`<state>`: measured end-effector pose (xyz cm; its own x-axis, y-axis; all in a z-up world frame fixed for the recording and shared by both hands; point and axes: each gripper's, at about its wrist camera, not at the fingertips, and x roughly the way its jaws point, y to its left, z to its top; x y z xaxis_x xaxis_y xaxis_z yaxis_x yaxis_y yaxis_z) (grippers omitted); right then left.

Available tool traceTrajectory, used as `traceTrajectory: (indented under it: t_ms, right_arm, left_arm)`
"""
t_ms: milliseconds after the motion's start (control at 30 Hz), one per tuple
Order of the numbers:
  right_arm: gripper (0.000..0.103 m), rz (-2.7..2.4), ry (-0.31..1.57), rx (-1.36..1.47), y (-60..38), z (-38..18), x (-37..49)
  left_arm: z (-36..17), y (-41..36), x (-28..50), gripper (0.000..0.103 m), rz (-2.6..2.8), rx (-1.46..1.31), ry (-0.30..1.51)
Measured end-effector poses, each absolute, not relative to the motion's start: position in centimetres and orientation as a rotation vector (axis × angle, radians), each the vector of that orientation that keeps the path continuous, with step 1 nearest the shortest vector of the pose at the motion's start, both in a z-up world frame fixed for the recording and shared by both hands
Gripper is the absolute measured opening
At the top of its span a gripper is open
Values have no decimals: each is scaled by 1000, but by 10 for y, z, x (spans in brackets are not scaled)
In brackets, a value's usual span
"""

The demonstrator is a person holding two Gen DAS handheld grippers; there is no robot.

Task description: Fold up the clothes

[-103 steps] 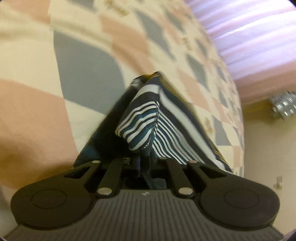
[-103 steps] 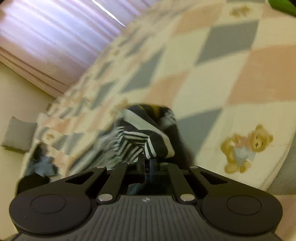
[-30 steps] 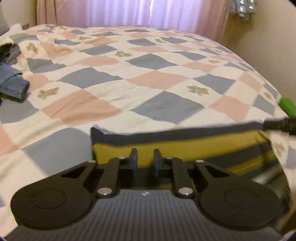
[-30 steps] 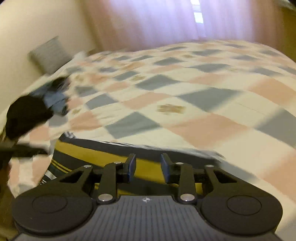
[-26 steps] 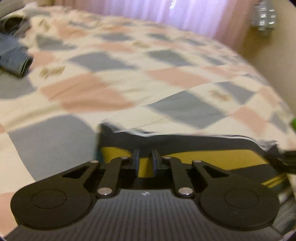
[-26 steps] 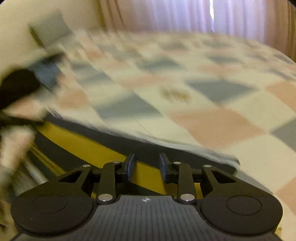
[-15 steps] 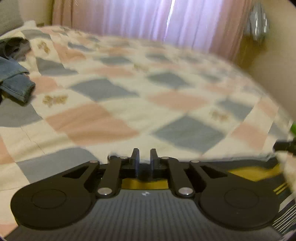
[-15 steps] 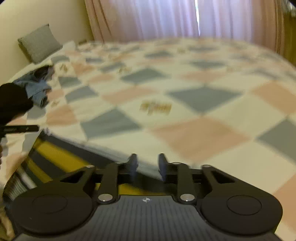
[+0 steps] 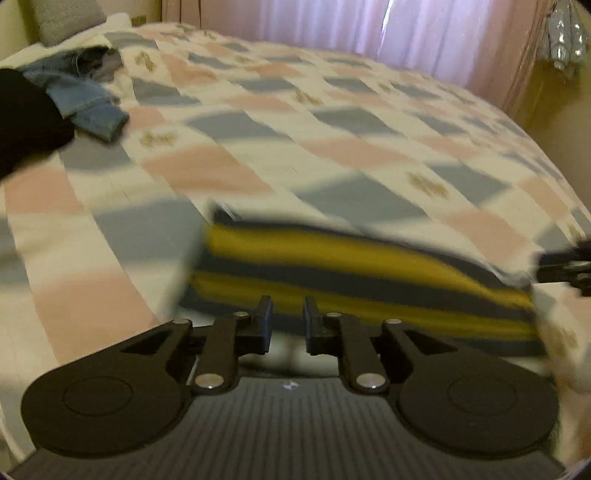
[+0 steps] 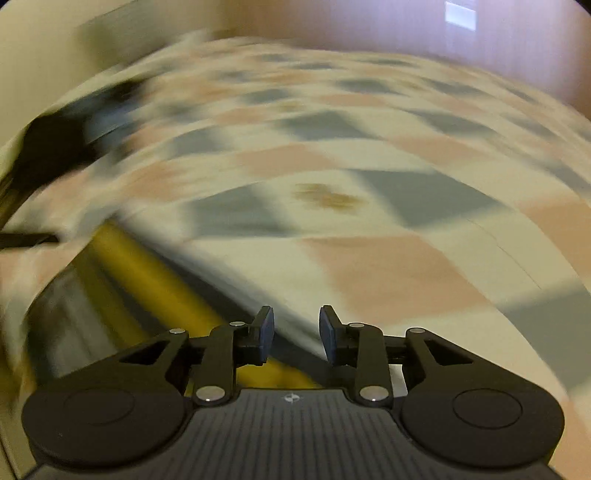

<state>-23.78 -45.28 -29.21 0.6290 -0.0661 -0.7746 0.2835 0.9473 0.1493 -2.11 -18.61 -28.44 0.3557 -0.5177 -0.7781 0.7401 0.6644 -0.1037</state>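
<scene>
A shirt [image 9: 351, 273] with yellow and dark navy stripes lies flat as a wide band on the checked bedspread [image 9: 229, 173]. My left gripper [image 9: 287, 323] is open just short of the shirt's near edge, with nothing between its fingers. My right gripper [image 10: 296, 328] is open too, with its fingers over the shirt's [image 10: 147, 280] right end and the bedspread [image 10: 388, 273]; that view is blurred by motion. The right gripper's tip [image 9: 565, 266] shows at the right edge of the left wrist view.
A pile of blue jeans [image 9: 85, 99] and a black garment [image 9: 26, 118] lie at the bed's far left. A grey pillow [image 9: 62, 14] leans on the wall behind them. Pink curtains [image 9: 406, 33] hang beyond the bed.
Both grippers have opened wider and let go of the shirt's edge. The shirt now lies spread on the bed. The right gripper is swinging fast.
</scene>
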Motion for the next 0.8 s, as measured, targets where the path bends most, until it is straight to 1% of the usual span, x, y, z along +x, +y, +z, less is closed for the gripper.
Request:
traceTrajectory:
  t_ms: [33,67,133,167,200,300,400,467,533,567,600,667,733,767,800]
  right_arm:
    - [38,-116,890,205,-443,-300,-236]
    - [39,-39,915,145,-436,-310,-234]
    - [39,45,991,86,-432,-339,-234]
    - [40,81,1000,87,-435,-350,-235]
    - [40,124,1006,74,-438,-355,-235]
    - [41,226,968,-31,-445,-331,-240]
    - [52,329,898,-137,-448,-308,-273]
    - [62,421,874,-270,-435,-307,-302]
    - [81,515,812,-486,-414,-321,-340]
    - [85,565,759,-598,-404,-332,-360]
    - [91,612,706,-705,-396,-343,-377]
    - [92,692,596,-938,-381,-373,-409]
    - [93,709,454,-1100,-373,-399,-430]
    - [98,709,380,-1159,-369,-409,-437]
    - [100,703,308,-1197,-367,-418,-440]
  left_arm:
    - [-295,-190,-48,20,-797,283,913]
    - [-309,-196,-65,21,-749,293,949]
    - [-336,-203,-97,19,-623,304,1013]
    - [-349,-206,-112,18,-563,308,1040]
    - [-348,-207,-126,18,-527,304,1029]
    - [-331,-202,-166,20,-494,249,1006]
    - [-319,-198,-215,22,-478,288,971]
    - [-316,-199,-249,23,-481,327,944]
    - [-320,-205,-280,26,-484,402,906]
    - [-324,-208,-292,27,-485,437,891]
    - [-328,-212,-305,30,-493,477,873]
    - [-337,-219,-325,31,-507,569,825]
    - [-348,-226,-338,36,-517,671,766]
    - [-353,-229,-345,38,-521,721,736]
    - [-359,-233,-352,41,-526,772,705]
